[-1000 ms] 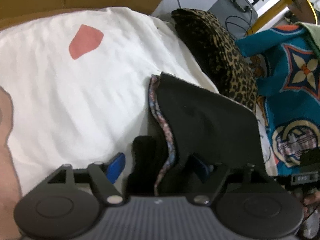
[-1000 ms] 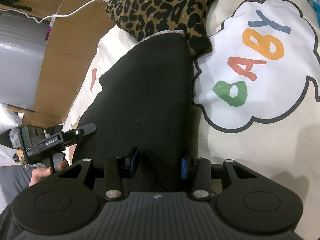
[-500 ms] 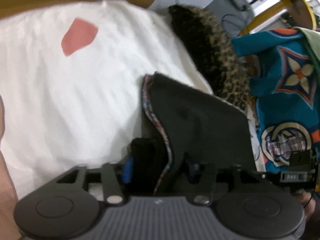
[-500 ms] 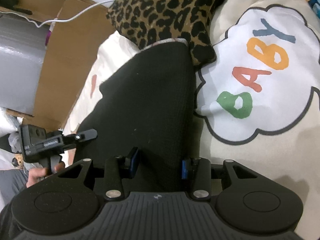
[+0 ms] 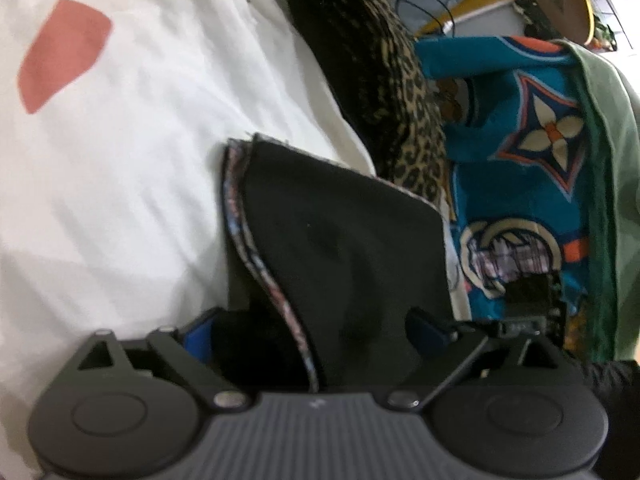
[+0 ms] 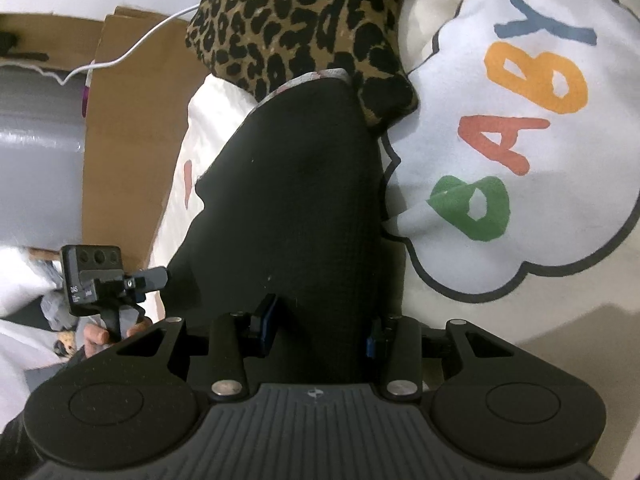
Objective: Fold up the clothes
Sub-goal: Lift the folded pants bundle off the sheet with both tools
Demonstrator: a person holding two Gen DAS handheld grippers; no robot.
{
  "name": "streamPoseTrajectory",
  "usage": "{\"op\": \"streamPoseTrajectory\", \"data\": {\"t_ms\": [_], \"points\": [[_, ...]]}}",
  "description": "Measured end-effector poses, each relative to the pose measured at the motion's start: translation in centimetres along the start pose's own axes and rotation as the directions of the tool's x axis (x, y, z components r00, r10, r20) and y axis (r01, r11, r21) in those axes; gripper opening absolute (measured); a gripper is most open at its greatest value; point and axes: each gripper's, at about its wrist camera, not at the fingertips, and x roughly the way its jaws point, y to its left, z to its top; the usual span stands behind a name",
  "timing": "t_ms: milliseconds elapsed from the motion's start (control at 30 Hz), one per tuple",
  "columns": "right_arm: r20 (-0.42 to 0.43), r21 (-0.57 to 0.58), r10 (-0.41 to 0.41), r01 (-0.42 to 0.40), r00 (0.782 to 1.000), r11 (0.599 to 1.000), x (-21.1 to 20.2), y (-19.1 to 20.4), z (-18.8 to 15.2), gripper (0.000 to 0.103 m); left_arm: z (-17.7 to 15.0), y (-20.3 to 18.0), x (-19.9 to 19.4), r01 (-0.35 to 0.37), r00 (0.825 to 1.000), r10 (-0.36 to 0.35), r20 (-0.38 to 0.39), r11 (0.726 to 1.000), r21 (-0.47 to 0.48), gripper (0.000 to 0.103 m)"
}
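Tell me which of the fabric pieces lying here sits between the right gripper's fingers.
The black garment: it runs straight between the right gripper. The leopard-print piece and the white BABY-print cloth lie beyond, outside its fingers.

Black garment (image 6: 296, 184), knit texture, folded w/ patterned lining edge (image 5: 264, 264) showing along one side. Lies flat on white printed bedding, far end touching leopard-print cushion, next to "BABY" cloud print. Near end sits btwn both sets of gripper fingers.

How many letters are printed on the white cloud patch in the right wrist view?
4: blue Y at top, orange B, red A, green B lowest, on the cloud patch. No letter looks hidden.
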Motion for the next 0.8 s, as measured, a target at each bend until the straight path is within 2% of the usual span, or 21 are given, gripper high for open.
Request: {"op": "streamPoseTrajectory", "data": {"t_ms": [233, 433, 700, 800], "points": [[-0.056, -0.004, 0.048, -0.049, 0.997, 0.999, 1.2, -0.3, 1.1, 0.042, 2.0, 0.4, 1.2, 0.084, 0.993, -0.080, -0.089, 0.996, 0.043, 0.096], [-0.102, -0.029, 0.043, -0.046, 0.994, 0.998, 1.5, 0.0, 1.6, 0.042, 2.3, 0.0, 1.3, 0.086, 0.983, -0.068, -0.173, 0.991, 0.100, 0.089], [-0.082, -0.027, 0.025, -0.027, 0.996, 0.999, 1.7, 0.6, 1.3, 0.042, 1.1, 0.0, 0.7, 0.039, 0.992, -0.034, -0.122, 0.998, 0.040, 0.088], [-0.074, -0.029, 0.019, -0.021, 0.997, 0.999, 1.8, 0.7, 1.3, 0.042, 0.9, 0.2, 0.4, 0.018, 0.994, -0.016, -0.111, 1.000, 0.014, 0.084]]}}
